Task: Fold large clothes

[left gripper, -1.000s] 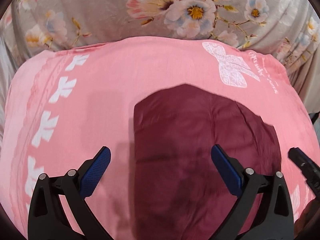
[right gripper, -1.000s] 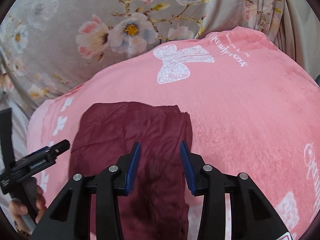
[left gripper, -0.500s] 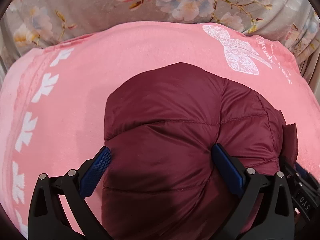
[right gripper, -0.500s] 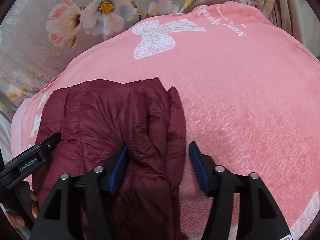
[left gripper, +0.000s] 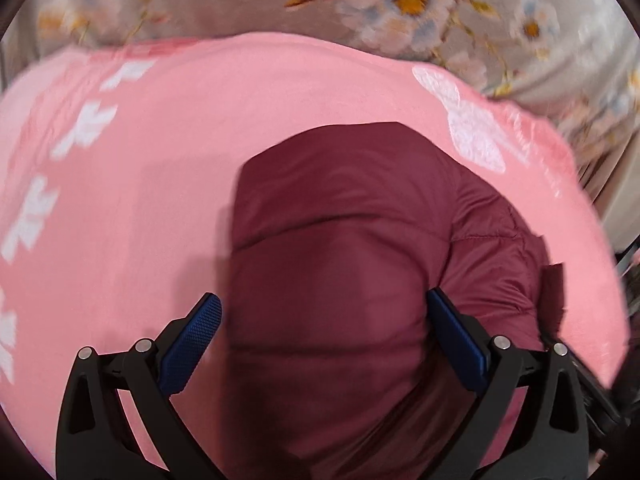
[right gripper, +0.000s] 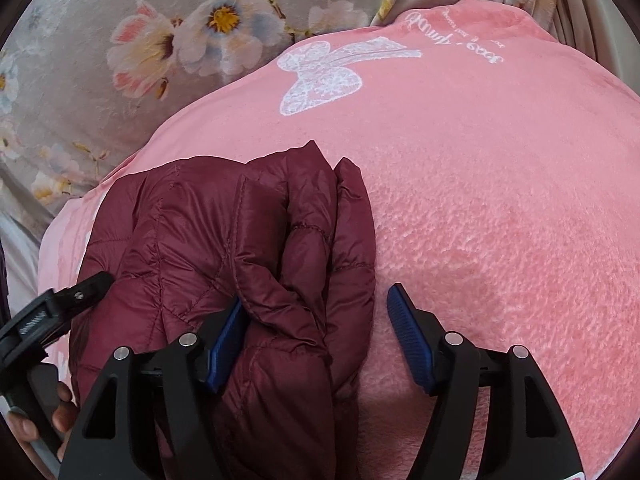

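One maroon quilted jacket (right gripper: 224, 256) lies folded on one pink blanket (right gripper: 480, 200), lower left of the right view. Right tongs (right gripper: 314, 336), angled down, have just been opening, jacket edge loose between them. Left tongs (left gripper: 324, 344) stand wide apart over it. One floral sheet (right gripper: 100, 80) lies beyond.

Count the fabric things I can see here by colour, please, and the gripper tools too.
Maroon: 1, the quilted jacket, folded.
Pink: 1, the blanket under it.
Grey floral: 1, the sheet behind.
Black tools with blue pads: 2, the left gripper and the right gripper, both open.
Total: 5.
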The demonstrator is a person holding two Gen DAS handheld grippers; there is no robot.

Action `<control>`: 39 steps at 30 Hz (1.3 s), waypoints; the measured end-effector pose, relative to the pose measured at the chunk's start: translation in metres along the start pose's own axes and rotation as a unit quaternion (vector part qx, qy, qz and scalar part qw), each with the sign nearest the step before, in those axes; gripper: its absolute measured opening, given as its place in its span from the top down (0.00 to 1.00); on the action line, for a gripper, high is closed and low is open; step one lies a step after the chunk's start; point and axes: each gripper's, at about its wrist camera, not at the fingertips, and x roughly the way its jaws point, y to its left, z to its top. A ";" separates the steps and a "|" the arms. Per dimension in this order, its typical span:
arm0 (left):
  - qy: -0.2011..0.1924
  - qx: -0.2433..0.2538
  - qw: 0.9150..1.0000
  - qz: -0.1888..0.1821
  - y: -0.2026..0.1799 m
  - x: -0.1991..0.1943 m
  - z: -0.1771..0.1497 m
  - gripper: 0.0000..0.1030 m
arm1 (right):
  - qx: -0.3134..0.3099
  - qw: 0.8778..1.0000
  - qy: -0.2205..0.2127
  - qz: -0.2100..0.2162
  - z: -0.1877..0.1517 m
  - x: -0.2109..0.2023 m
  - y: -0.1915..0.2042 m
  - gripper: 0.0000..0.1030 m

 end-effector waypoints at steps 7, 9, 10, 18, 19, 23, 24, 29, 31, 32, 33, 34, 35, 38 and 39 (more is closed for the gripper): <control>0.038 -0.093 0.990 -0.098 0.045 0.005 -0.007 0.04 | -0.003 0.999 0.014 0.049 0.002 0.006 0.005 0.38; 0.015 -0.121 0.985 -0.119 0.055 -0.009 -0.011 0.05 | 0.002 0.998 0.017 0.059 0.003 0.007 0.002 0.38; 0.001 -0.123 0.985 -0.121 0.058 -0.016 -0.012 0.05 | 0.004 0.998 0.017 0.063 0.003 0.007 0.000 0.38; 0.059 -0.117 0.979 -0.153 0.061 0.021 -0.015 0.04 | 0.029 0.994 0.028 0.100 0.003 0.006 -0.007 0.48; 0.055 -0.114 0.980 -0.153 0.060 0.022 -0.015 0.04 | 0.037 0.993 0.032 0.111 0.003 0.007 -0.009 0.49; 0.067 -0.064 0.982 -0.165 0.041 0.028 -0.013 0.04 | 0.047 0.989 0.041 0.136 0.006 0.013 -0.009 0.55; 0.069 -0.045 0.983 -0.163 0.033 0.028 -0.013 0.04 | 0.050 0.987 0.044 0.144 0.007 0.014 -0.009 0.60; 0.050 -0.018 0.989 -0.138 0.019 0.006 -0.013 0.36 | 0.030 0.991 0.024 0.126 0.008 -0.003 0.005 0.82; 0.033 -0.003 0.989 -0.144 0.020 -0.013 -0.014 0.56 | 0.023 0.992 0.004 0.126 0.007 -0.022 0.014 0.83; 0.028 0.002 0.989 -0.146 0.019 -0.021 -0.014 0.57 | 0.021 0.991 -0.004 0.129 0.006 -0.030 0.017 0.84; 0.016 0.012 0.989 -0.149 0.018 -0.036 -0.015 0.59 | 0.017 0.991 -0.014 0.132 0.005 -0.040 0.023 0.84; 0.007 0.018 0.988 -0.150 0.018 -0.045 -0.015 0.60 | 0.011 0.991 -0.024 0.133 0.004 -0.050 0.028 0.84; -0.004 0.025 0.988 -0.152 0.017 -0.057 -0.015 0.60 | 0.002 0.990 -0.038 0.134 0.003 -0.064 0.036 0.84; -0.039 0.046 0.985 -0.160 0.018 -0.098 -0.013 0.60 | -0.015 0.987 -0.067 0.147 0.002 -0.100 0.056 0.84; -0.052 0.052 0.984 -0.163 0.019 -0.114 -0.012 0.59 | -0.020 0.986 -0.074 0.151 0.002 -0.110 0.062 0.84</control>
